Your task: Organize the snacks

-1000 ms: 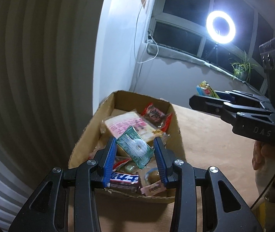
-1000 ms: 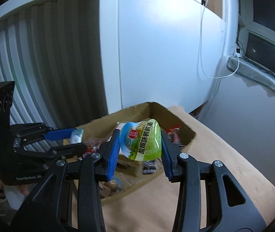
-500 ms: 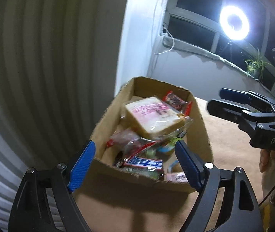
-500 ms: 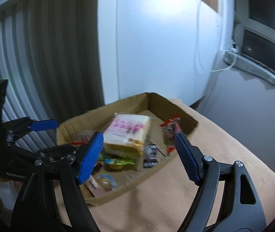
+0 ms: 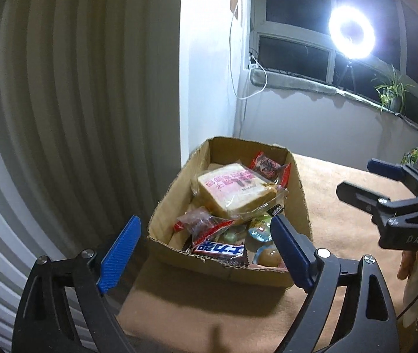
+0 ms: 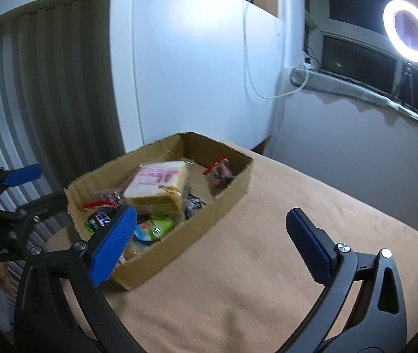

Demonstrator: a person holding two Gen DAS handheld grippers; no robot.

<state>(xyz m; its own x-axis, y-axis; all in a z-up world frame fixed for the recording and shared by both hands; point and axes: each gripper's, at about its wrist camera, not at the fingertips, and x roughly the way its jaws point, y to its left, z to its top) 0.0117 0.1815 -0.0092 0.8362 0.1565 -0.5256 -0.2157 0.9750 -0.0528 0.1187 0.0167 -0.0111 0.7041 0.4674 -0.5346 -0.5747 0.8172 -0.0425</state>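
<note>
A cardboard box [image 5: 301, 194] [image 6: 229, 194] sits on the tan table and holds several snacks: a wrapped bread slice [image 5: 232, 188] [image 6: 159, 185], a red packet [image 5: 268, 166] [image 6: 219, 173], a chocolate bar [image 5: 219, 248] and a green pouch [image 6: 154, 228]. My left gripper [image 5: 206, 245] is open and empty, just in front of the box's near wall. My right gripper [image 6: 209, 235] is open and empty, over the table by the box's right side; it also shows in the left wrist view [image 5: 368, 181].
The tan table [image 6: 268, 264] spreads to the right of the box. A ribbed wall [image 5: 47, 117] stands at the left. A ring light [image 5: 351, 32] and a potted plant [image 5: 391, 94] are by the window. Another snack bag [image 5: 413, 154] lies at the far right.
Both grippers opened and let their packets drop into the box: the left a green packet, the right a green pouch. Both have drawn back from the box.
</note>
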